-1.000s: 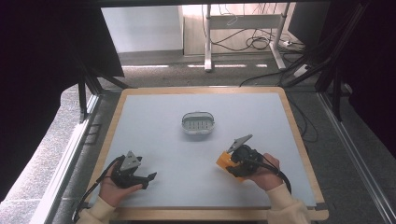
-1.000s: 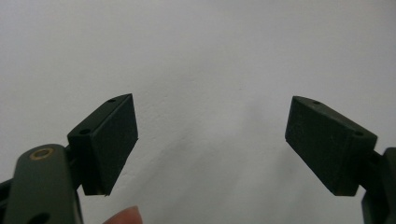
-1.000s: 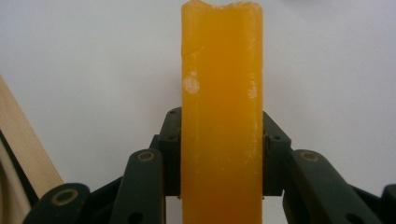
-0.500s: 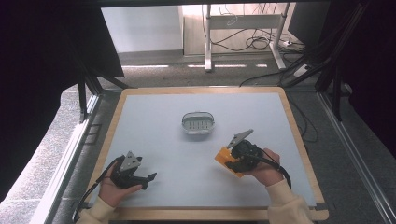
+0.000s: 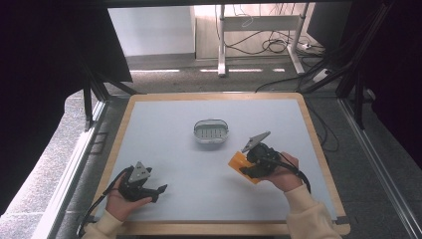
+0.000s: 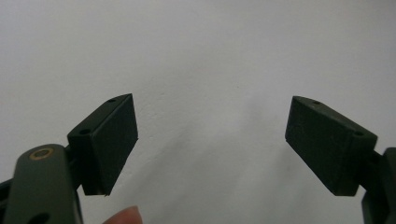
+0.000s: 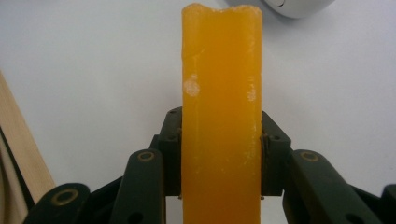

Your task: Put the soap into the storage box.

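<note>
An orange bar of soap is held just above the grey table mat at the right. My right gripper is shut on it. In the right gripper view the soap stands straight up between the two black jaws of my right gripper, whose pads press on its sides. A small oval grey soap dish sits at the middle of the table, up and left of the soap; its rim peeks in past the bar's tip. My left gripper rests at the near left, open, with nothing between the jaws.
The mat has a wooden border on all sides, close to the right hand. Black frame posts stand at the table's corners. Beyond the far edge are a desk frame and cables on the floor.
The right gripper with the soap has crept a little away from the near edge, toward the dish. The left gripper has stayed put.
</note>
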`<move>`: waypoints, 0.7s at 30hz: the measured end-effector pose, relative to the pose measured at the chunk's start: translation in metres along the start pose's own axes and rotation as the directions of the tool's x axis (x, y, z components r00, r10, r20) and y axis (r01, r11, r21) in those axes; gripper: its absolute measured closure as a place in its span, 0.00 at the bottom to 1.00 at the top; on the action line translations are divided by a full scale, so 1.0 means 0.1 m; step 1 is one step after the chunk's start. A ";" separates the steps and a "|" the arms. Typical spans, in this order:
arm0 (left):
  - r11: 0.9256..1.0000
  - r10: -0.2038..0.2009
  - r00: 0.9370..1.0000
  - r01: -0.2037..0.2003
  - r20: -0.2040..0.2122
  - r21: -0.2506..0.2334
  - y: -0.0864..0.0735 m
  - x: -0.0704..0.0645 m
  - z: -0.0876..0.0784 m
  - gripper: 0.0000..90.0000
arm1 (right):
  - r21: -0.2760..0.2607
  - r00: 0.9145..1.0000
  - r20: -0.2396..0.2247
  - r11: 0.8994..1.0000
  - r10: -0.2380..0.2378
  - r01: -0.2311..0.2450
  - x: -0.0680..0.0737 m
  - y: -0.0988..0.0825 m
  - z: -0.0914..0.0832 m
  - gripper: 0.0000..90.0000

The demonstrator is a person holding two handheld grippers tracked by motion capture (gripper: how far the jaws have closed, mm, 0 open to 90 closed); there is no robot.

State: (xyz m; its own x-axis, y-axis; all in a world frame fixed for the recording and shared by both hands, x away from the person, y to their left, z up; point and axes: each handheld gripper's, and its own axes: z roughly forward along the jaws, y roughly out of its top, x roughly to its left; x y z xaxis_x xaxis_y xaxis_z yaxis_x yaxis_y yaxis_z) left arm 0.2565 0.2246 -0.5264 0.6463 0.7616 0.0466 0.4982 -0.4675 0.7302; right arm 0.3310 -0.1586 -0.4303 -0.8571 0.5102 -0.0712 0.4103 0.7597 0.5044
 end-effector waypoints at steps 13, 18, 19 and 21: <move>1.000 -0.012 1.000 0.012 -0.003 -0.002 -0.01 0.01 0.00 0.19 | 0.007 1.000 -0.017 1.000 0.013 -0.013 -0.13 0.11 -0.02 0.69; 1.000 -0.011 1.000 0.011 0.001 0.000 -0.01 0.01 0.00 0.19 | 0.014 1.000 -0.017 1.000 0.003 -0.003 -0.17 0.14 -0.02 0.68; 1.000 -0.011 1.000 0.011 0.002 0.000 -0.01 0.01 0.00 0.19 | 0.011 1.000 -0.021 1.000 0.003 -0.003 -0.18 0.15 -0.02 0.69; 1.000 -0.010 1.000 0.010 0.002 0.001 -0.01 0.01 0.00 0.19 | 0.011 1.000 -0.025 1.000 0.000 0.000 -0.20 0.17 -0.03 0.69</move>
State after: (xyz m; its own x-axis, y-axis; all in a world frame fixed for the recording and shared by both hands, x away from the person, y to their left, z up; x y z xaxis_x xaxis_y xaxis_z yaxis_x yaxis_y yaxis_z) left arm 0.2568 0.2257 -0.5270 0.6420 0.7658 0.0379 0.5054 -0.4598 0.7302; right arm 0.3538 -0.1569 -0.4181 -0.8648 0.4997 -0.0495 0.4133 0.7642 0.4951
